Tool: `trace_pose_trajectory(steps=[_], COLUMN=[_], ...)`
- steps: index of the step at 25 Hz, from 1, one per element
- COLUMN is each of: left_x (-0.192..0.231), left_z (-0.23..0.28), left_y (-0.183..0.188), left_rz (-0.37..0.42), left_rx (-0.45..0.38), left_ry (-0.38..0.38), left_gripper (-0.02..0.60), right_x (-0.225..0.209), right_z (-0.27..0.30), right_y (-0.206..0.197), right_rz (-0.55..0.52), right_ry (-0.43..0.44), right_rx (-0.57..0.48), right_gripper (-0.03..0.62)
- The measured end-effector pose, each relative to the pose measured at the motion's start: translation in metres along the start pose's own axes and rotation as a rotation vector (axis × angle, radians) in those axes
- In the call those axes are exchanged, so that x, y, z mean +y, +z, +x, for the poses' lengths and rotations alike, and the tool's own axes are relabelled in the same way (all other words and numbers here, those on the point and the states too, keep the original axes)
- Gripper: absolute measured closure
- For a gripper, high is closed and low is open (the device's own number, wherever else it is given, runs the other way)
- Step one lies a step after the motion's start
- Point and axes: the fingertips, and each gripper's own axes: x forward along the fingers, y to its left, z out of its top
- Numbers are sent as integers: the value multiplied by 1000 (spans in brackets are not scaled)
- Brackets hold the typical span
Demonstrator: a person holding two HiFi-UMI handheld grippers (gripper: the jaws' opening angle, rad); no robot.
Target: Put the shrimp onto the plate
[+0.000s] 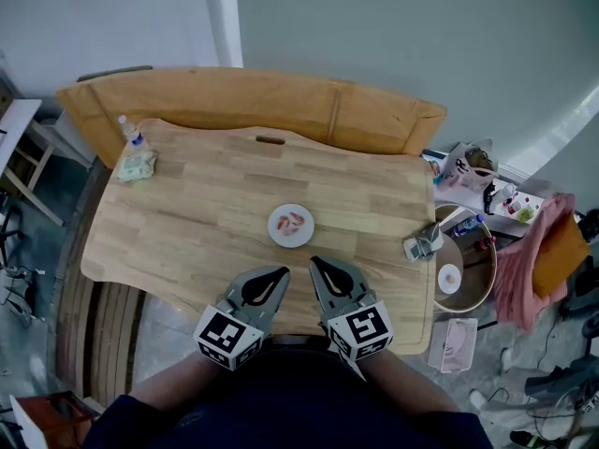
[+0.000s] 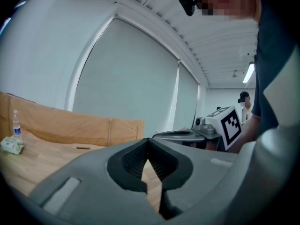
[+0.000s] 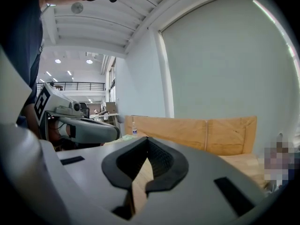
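Note:
A small white plate [image 1: 279, 233] sits mid-table, with pink shrimp [image 1: 295, 221] lying on it. Both grippers hover side by side over the table's near edge, just short of the plate. My left gripper [image 1: 283, 270] is shut with nothing between its jaws, which meet at the tips [image 2: 149, 142]. To its right, my right gripper [image 1: 313, 261] is also shut and empty [image 3: 148, 142]. Neither gripper view shows the plate or the shrimp; the jaw bodies hide them. The left gripper view catches the right gripper [image 2: 185, 135] from the side.
A water bottle [image 1: 132, 133] and a greenish packet [image 1: 138, 165] lie at the table's far left corner. A grey device [image 1: 423, 243] rests on the right edge. Cardboard sheets [image 1: 281, 101] stand behind the table. A round stool [image 1: 465, 271] and clutter are on the right floor.

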Motion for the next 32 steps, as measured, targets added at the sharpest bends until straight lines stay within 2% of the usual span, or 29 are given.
trace_pose_trajectory(steps=[10, 32], left_x=[-16, -18], left_z=[-6, -9], left_y=[-5, -6], left_rz=[18, 38], left_rx=[-9, -11], left_ry=[-30, -32], left_gripper=[575, 575], right_x=[23, 28], right_z=[-7, -11], right_y=[-1, 0], right_rz=[-12, -20], right_ry=[13, 14], right_rx=[-20, -15], right_gripper=[585, 585])
